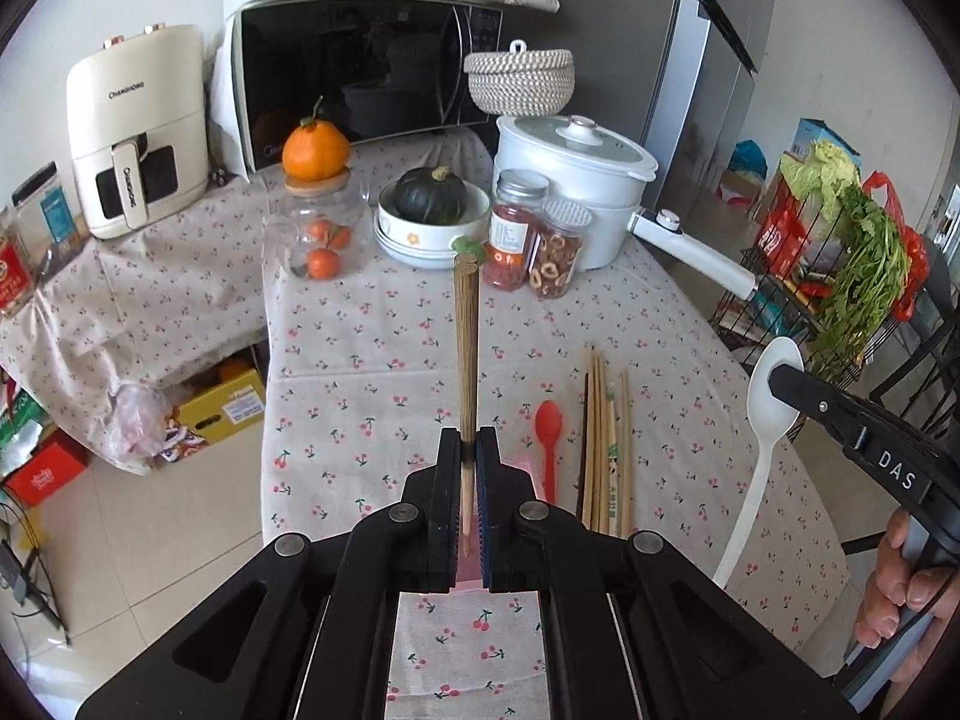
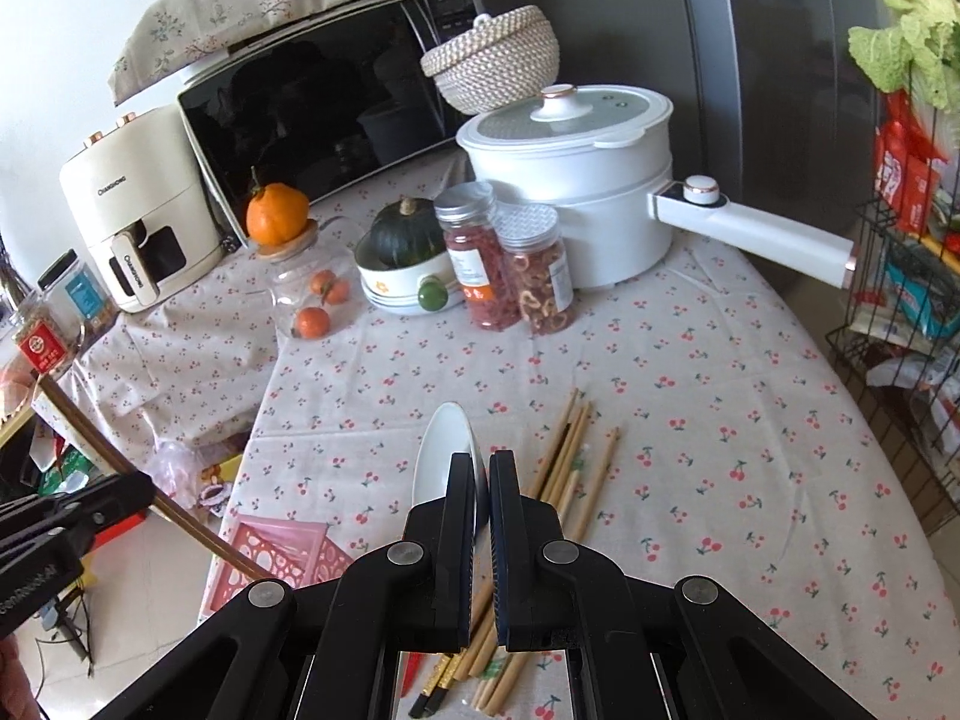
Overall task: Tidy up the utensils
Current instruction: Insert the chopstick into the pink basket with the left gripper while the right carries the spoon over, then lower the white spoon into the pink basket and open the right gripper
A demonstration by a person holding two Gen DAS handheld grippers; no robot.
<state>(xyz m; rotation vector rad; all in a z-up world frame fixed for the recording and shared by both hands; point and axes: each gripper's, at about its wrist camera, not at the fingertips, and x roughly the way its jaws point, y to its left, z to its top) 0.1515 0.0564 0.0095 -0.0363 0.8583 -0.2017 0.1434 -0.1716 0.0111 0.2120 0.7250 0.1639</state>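
Observation:
In the left wrist view my left gripper (image 1: 470, 450) is shut on dark wooden chopsticks (image 1: 466, 348) that stick out forward above the cherry-print table. Just under it lies a pink slotted basket (image 1: 519, 469). To its right a red spoon (image 1: 548, 438) and a bundle of bamboo chopsticks (image 1: 606, 450) rest on the cloth. Further right, the right gripper (image 1: 780, 373) holds a white spoon (image 1: 771, 402) by its bowl. In the right wrist view my right gripper (image 2: 483, 468) is shut on that white spoon (image 2: 441, 462) above the bamboo chopsticks (image 2: 570, 462). The pink basket (image 2: 282, 546) and left gripper (image 2: 135, 495) sit at lower left.
At the back stand a white pot (image 2: 576, 180) with a long handle (image 2: 762, 228) reaching over the table, two jars (image 2: 516, 264), a bowl with a squash (image 2: 402, 276), a glass jar topped by an orange (image 2: 279, 216), a microwave (image 2: 324, 114) and an air fryer (image 2: 141, 210). A wire rack (image 2: 900, 324) stands on the right.

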